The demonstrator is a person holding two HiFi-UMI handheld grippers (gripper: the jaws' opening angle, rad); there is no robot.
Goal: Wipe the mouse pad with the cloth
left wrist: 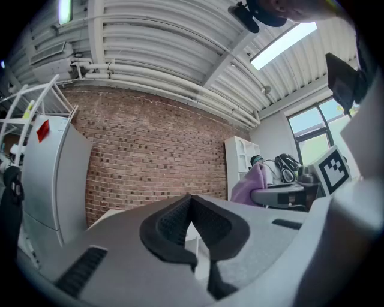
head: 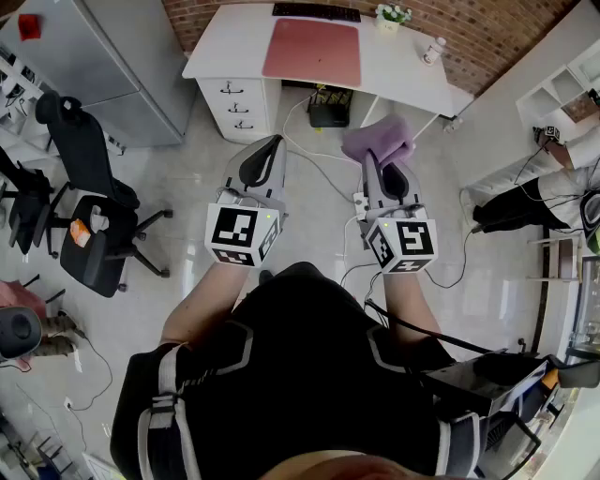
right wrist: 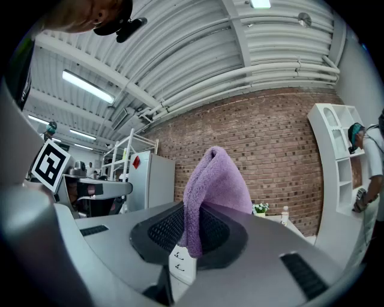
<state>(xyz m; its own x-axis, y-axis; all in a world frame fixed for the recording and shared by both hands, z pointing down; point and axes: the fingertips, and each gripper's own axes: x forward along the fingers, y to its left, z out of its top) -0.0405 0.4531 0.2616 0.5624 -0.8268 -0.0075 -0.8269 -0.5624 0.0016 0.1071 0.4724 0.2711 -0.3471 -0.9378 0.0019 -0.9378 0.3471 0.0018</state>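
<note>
The pink mouse pad (head: pixel 312 52) lies flat on the white desk (head: pixel 403 70), far ahead of both grippers. A purple cloth (head: pixel 379 141) is pinched in my right gripper (head: pixel 386 166); in the right gripper view the cloth (right wrist: pixel 213 186) stands up from between the shut jaws of the right gripper (right wrist: pixel 193 231). My left gripper (head: pixel 262 157) is held beside it at the same height, shut with nothing in it. In the left gripper view the left gripper (left wrist: pixel 193 211) has its pads pressed together, and the cloth (left wrist: pixel 247 186) shows off to the right. Both are held over the floor, short of the desk.
A black keyboard (head: pixel 316 11), a small plant (head: pixel 392 14) and a bottle (head: pixel 433 49) stand on the desk. Under the desk are a drawer unit (head: pixel 234 103) and cables (head: pixel 323 169). A black office chair (head: pixel 94 216) stands left, and a seated person (head: pixel 539 192) is at right.
</note>
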